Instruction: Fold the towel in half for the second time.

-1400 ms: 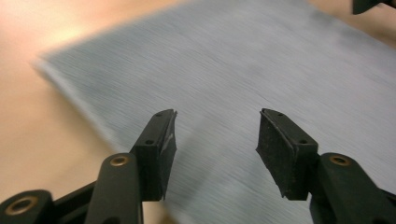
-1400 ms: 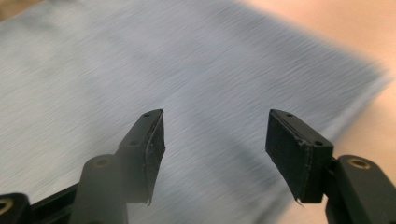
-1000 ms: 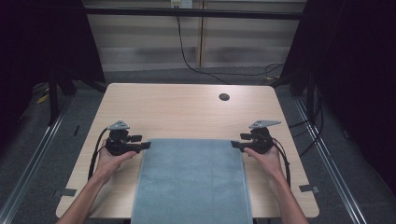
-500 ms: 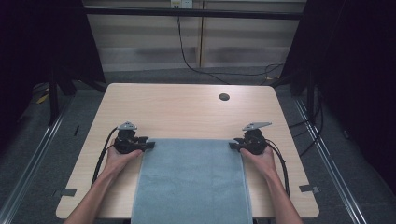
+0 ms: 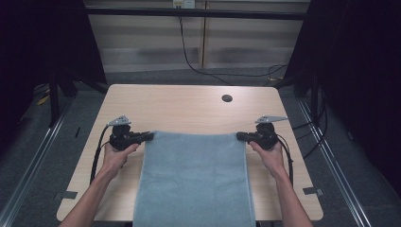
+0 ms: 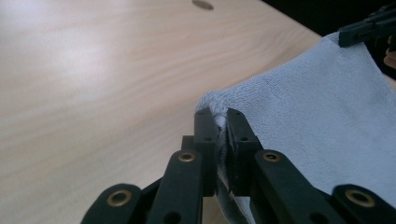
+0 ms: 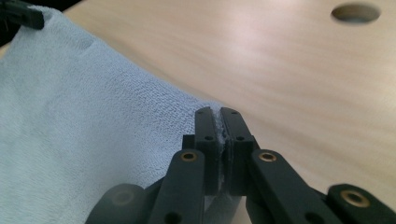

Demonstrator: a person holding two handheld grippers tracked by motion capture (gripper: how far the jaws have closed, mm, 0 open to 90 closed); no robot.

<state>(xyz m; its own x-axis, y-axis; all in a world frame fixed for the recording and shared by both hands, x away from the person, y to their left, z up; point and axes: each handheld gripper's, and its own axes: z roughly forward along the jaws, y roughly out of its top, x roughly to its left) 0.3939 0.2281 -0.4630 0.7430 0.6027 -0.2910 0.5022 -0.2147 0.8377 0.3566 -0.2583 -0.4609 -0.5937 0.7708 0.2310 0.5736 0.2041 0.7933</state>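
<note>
Towel [image 5: 194, 182], pale blue-grey terry cloth, lies spread in a long rectangle down the middle of the table [image 5: 189, 109], its near end hanging over the table's near edge and its far edge running straight across about halfway up the surface. The nap looks soft and even, with no folds in the flat part. Its two far corners are lifted slightly off the wood, so the cloth sags a little between them.

At the far left corner the left gripper [image 5: 150, 135] points inward across the table, held from behind by the person's left hand [image 5: 116, 156]; its jaws have just been closing and now pinch the corner of the towel between their pads [image 6: 205, 130]. At the far right corner the right gripper [image 5: 239, 136] mirrors it, pointing inward in the right hand [image 5: 270, 156], and its jaws too have just been closing and now press on that corner. Both forearms reach in from the near edge, either side of the cloth. A round hole [image 5: 227, 98] sits in the table toward its far right corner.
</note>
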